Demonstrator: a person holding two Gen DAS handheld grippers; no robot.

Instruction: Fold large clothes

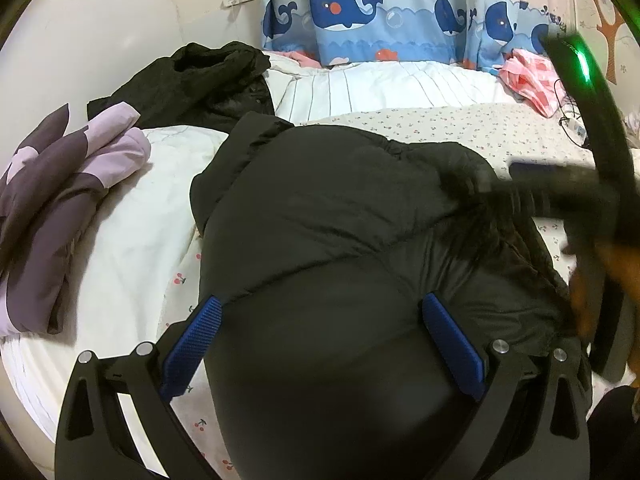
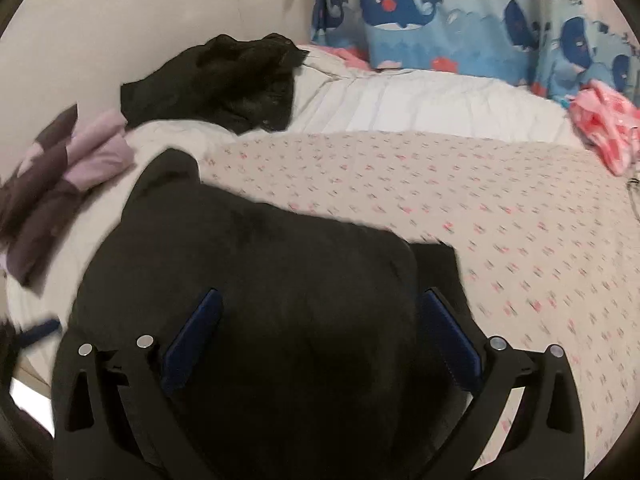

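Left gripper (image 1: 320, 344): fingers spread wide, holding nothing, over the black coat (image 1: 340, 240).
Right gripper (image 2: 320, 340): fingers spread wide too, over the same coat (image 2: 260, 280); blurry in the left view.
Coat: lies puffy on the bed (image 2: 440, 200).
Farther back: purple clothes (image 1: 60, 208), another dark garment (image 1: 192, 80), whale curtain (image 1: 360, 12).
Writing: none I can read.
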